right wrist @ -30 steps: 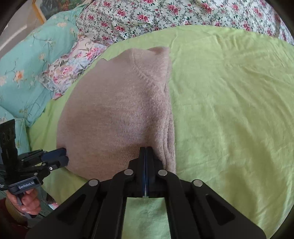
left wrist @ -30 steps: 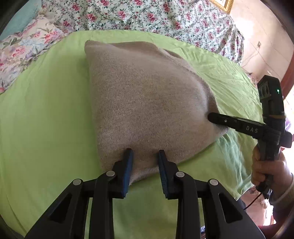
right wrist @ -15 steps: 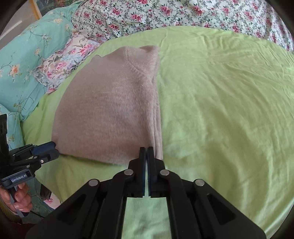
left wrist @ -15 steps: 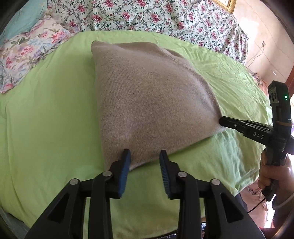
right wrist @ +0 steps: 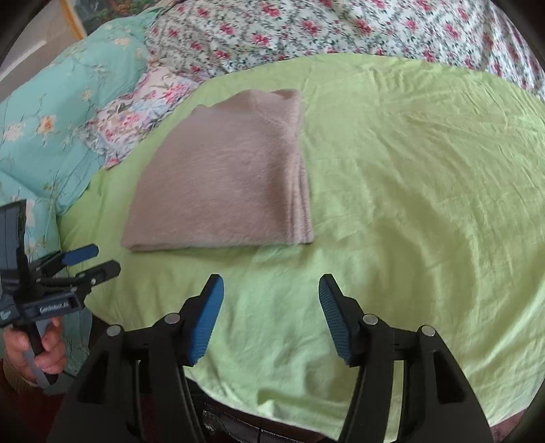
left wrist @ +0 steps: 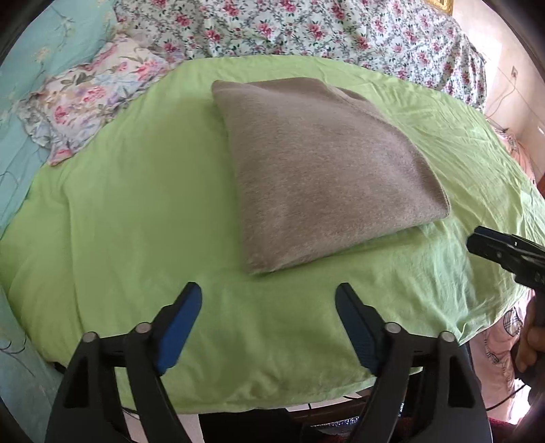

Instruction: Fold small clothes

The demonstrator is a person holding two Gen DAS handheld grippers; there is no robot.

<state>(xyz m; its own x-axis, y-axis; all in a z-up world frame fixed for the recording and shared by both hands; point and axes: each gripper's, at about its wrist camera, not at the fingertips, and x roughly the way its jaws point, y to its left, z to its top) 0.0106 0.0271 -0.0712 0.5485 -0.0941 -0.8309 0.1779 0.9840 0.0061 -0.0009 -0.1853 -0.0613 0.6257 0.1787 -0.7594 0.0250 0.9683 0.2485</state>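
Observation:
A taupe knitted garment (left wrist: 320,170) lies folded into a flat rectangle on the green sheet (left wrist: 143,211); it also shows in the right wrist view (right wrist: 231,177). My left gripper (left wrist: 269,300) is open and empty, pulled back short of the garment's near corner. It also appears at the left of the right wrist view (right wrist: 92,260). My right gripper (right wrist: 271,289) is open and empty, short of the garment's near edge. Its tip shows at the right of the left wrist view (left wrist: 483,238). Neither gripper touches the garment.
Floral bedding (left wrist: 306,30) runs along the back. A turquoise quilt (right wrist: 51,136) and a floral pillow (left wrist: 88,102) lie to the left. The sheet's front edge (left wrist: 272,405) drops off just below the grippers.
Both grippers let go of the garment, opened wide and pulled back toward the front edge. The garment now lies flat and free on the sheet.

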